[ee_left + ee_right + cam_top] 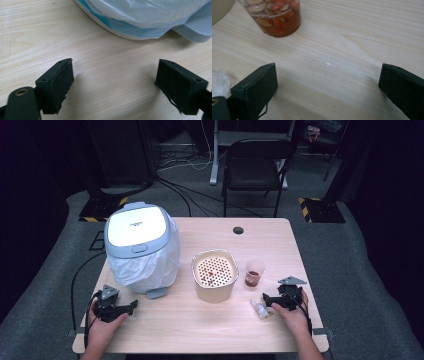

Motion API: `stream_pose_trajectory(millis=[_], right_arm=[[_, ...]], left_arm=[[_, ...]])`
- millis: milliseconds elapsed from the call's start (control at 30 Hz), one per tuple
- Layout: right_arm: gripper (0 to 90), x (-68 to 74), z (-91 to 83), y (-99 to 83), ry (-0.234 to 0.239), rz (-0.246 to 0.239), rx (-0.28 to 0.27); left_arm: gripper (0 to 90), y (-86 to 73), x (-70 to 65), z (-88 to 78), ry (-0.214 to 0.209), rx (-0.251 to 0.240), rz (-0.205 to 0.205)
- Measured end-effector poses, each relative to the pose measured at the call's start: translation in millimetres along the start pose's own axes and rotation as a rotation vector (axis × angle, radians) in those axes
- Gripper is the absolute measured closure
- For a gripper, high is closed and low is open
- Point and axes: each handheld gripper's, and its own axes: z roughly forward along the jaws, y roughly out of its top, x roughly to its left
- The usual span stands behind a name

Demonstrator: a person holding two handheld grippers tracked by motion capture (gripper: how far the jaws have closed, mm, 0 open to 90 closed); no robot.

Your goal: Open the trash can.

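Resting both hands on the table (200, 330), you have nothing picked up yet. Your left gripper (113, 82) stands spread and empty just short of the bagged bin (142, 247). Your right gripper (325, 87) is also spread and empty, near the cup (254, 272) of reddish food scraps and a crumpled wrapper (260, 309). The strainer bowl (215, 275) sits between bin and cup. All the work looks still ahead.
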Motion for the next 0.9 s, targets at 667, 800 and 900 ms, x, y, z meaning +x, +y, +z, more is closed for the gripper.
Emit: stream_pose_trajectory(millis=[667, 800, 900], right_arm=[[0.0, -0.5, 0.5, 0.2, 0.003, -0.005, 0.006], [0.0, -0.7, 0.6, 0.2, 0.003, -0.007, 0.005], [0.0, -0.8, 0.6, 0.2, 0.003, -0.009, 0.005]], left_arm=[[18.3, -2.3, -3.5, -2.0, 0.025, -0.007, -0.009], [25.9, -3.3, -2.1, -5.7, 0.039, -0.019, -0.043], [38.5, -2.4, -2.4, -9.8, 0.028, -0.013, -0.088]])
